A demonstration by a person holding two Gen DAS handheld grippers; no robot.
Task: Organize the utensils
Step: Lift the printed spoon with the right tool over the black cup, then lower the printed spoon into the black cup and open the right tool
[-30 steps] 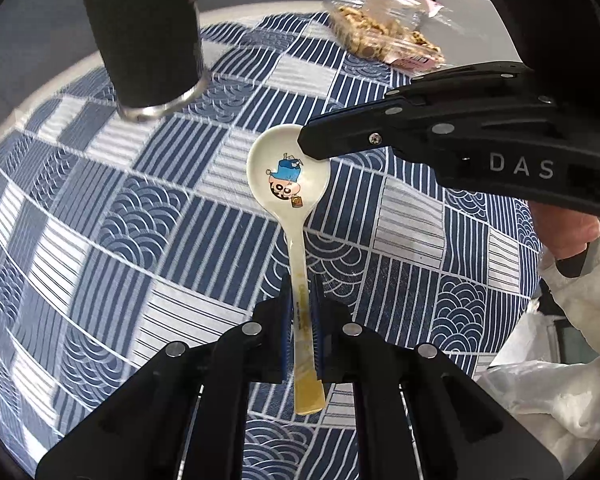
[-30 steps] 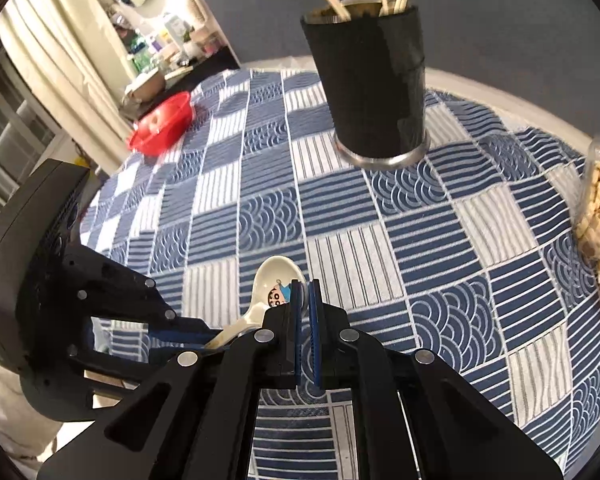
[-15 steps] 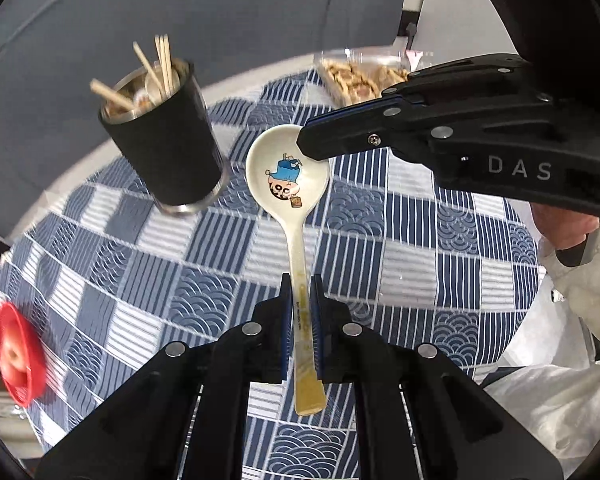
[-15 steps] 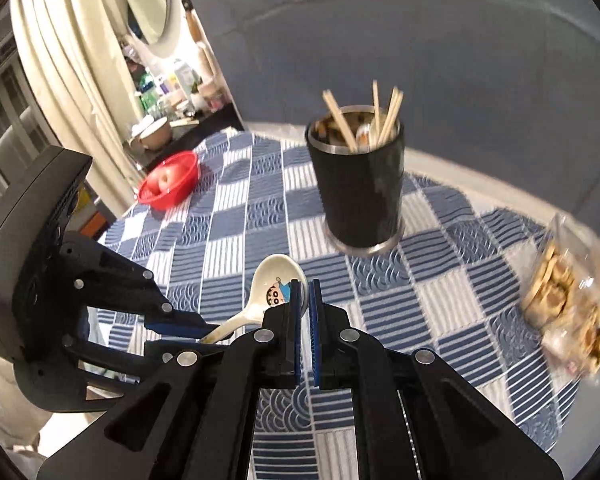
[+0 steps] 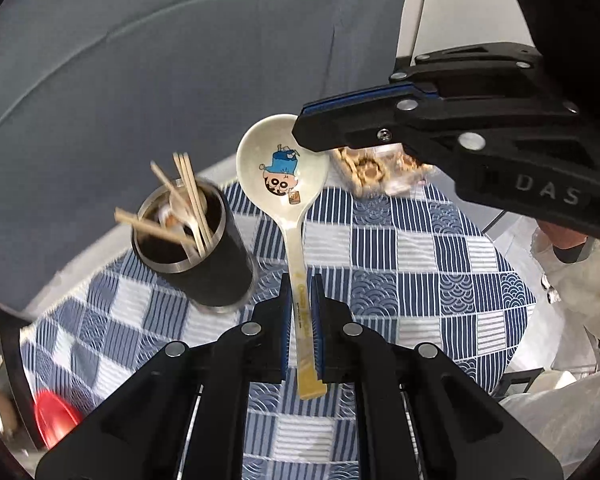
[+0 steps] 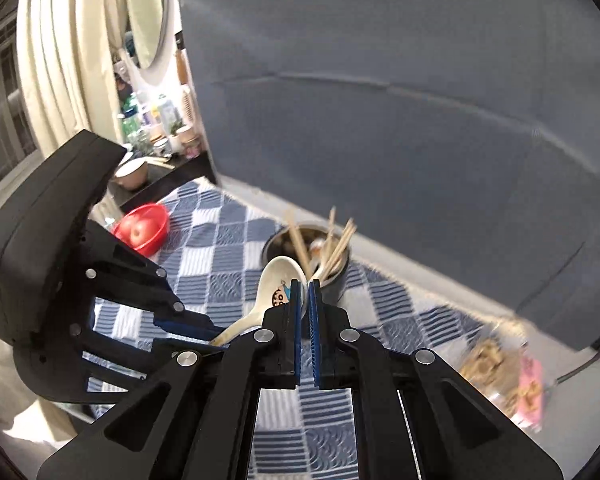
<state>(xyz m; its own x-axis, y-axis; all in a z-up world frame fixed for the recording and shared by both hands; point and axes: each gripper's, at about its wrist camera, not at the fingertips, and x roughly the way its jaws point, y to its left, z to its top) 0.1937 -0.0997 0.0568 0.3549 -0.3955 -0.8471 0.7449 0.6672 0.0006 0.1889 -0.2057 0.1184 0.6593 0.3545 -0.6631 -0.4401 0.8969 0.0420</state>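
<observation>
I had the ceramic spoon [image 5: 283, 176] clamped by its handle in the left gripper [image 5: 300, 292], the blue-lined fingers pressed against both sides of the yellowish shaft. The spoon was cream-white, with a cartoon boy in blue printed inside the bowl, and its squared handle end stuck out below the fingers at the lower middle of the left wrist frame. It pointed up and away, its bowl sitting at the centre of the frame, lifted clear of the checked blue-and-white tablecloth [image 5: 412, 264].

The right gripper [image 6: 305, 292] had its jaws drawn narrow, only a thin slit between the pads and nothing in them; in the left view its tip [image 5: 316, 132] overlapped the upper right edge of the spoon's bowl.

The black utensil cup [image 5: 204, 248] with its wooden chopsticks [image 5: 188, 196] stood left of centre in the left view, just left of the spoon. In the right view it sat just behind the spoon [image 6: 278, 284].

Compared with half a second before, I had raised and tilted both grippers: the cup had dropped lower in each frame, showing more of its open mouth, and the snack bag [image 5: 376, 172] had slid under the right gripper's tip. The red bowl [image 6: 144, 228] had stayed at the left in the right view.
</observation>
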